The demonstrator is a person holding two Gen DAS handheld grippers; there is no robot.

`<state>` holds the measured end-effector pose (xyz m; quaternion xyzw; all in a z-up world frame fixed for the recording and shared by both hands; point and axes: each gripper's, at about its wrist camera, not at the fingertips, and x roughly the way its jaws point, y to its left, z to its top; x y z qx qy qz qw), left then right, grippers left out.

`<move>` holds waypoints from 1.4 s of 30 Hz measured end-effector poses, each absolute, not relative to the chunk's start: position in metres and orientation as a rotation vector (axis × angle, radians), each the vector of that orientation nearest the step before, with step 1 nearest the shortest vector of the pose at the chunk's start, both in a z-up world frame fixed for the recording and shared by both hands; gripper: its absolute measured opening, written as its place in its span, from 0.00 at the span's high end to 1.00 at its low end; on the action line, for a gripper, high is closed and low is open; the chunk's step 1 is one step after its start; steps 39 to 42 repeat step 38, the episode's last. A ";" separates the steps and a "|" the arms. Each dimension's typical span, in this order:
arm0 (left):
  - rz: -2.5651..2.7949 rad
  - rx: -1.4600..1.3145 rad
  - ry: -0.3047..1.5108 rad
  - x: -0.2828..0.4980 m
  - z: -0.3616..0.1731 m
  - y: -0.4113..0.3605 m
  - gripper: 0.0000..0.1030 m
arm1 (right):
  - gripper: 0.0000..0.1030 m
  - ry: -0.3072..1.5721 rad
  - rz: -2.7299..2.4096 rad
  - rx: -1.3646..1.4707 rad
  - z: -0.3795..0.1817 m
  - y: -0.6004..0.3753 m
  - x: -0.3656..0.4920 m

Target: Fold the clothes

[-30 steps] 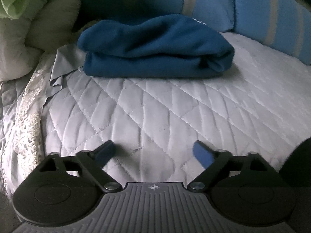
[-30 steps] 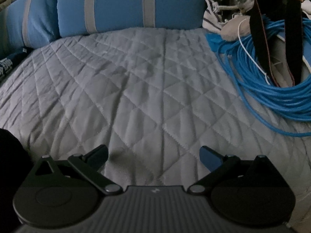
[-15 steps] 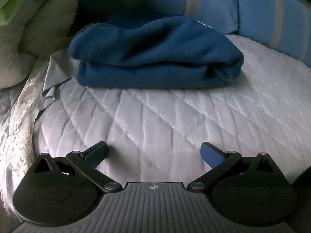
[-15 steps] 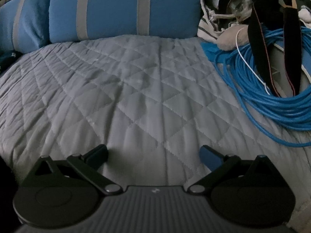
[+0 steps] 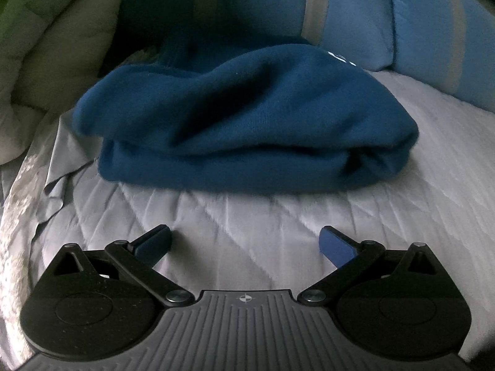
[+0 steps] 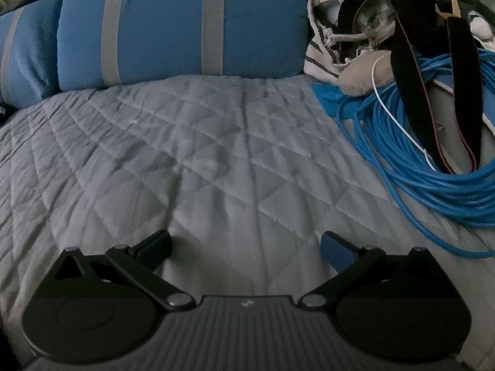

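A dark blue fleece garment (image 5: 247, 123) lies folded into a thick bundle on the grey quilted bedspread (image 5: 247, 225), straight ahead in the left wrist view. My left gripper (image 5: 246, 242) is open, just short of the bundle's front edge, with nothing between its fingers. In the right wrist view my right gripper (image 6: 246, 244) is open too, low over bare quilt (image 6: 198, 154). The garment does not show in the right wrist view.
Blue pillows with grey stripes (image 6: 182, 27) line the back of the bed (image 5: 402, 31). A pale duvet with a green cover (image 5: 46, 37) is bunched at the left. At the right lie a coil of blue cable (image 6: 433, 170), black straps (image 6: 414, 71) and a striped bag (image 6: 324, 55).
My left gripper has moved forward toward the folded garment, which now looms larger. The right gripper has swung slightly rightward over the quilt. Both have stayed open.
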<state>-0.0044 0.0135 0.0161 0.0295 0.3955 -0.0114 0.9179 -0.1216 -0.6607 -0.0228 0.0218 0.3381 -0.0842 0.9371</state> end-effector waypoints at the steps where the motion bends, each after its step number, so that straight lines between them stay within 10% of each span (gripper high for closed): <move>1: -0.021 0.062 0.810 -0.002 0.016 0.013 0.00 | 0.00 0.685 -0.175 0.051 -0.023 -0.662 -0.118; 42: 0.020 0.027 0.613 0.008 -0.007 0.008 0.00 | 0.01 0.578 -0.185 0.076 -0.032 -0.665 -0.090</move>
